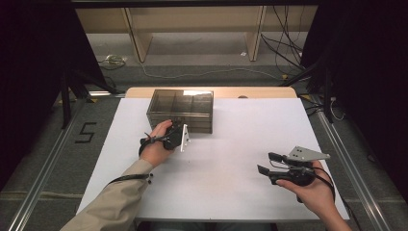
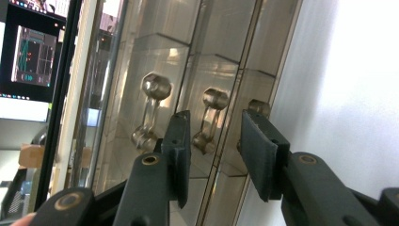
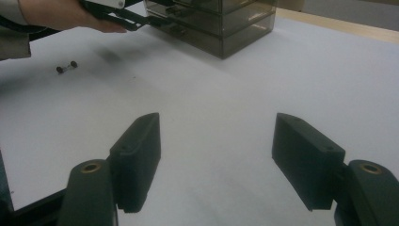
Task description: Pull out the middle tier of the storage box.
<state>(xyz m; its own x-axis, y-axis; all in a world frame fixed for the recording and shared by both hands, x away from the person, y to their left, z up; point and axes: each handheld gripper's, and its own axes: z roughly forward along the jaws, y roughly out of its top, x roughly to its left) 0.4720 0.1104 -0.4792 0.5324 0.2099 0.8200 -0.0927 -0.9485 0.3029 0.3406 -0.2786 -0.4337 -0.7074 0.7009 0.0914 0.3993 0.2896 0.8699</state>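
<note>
Drawer box: a smoky, see-through plastic drawer box (image 1: pixel 180 109) stands at the far middle of the white table (image 1: pixel 231 192), its front facing the person.
Handles: in the left gripper view three clear drawer handles show on that front; the middle handle (image 2: pixel 210 120) lies between the two black jaws.
Left gripper: the left gripper (image 1: pixel 179 130) is at the box front, rolled on its side. Its jaws straddle the middle handle and are parted; I see no pad pressing on it, so nothing is grasped.
Right gripper: the right gripper (image 1: pixel 269 162) is held low over the near right of the table, well apart from the box, jaws spread wide and empty.
Small part: a small dark dumbbell-shaped piece (image 3: pixel 67 67) lies on the table near the left hand (image 1: pixel 156 144).
</note>
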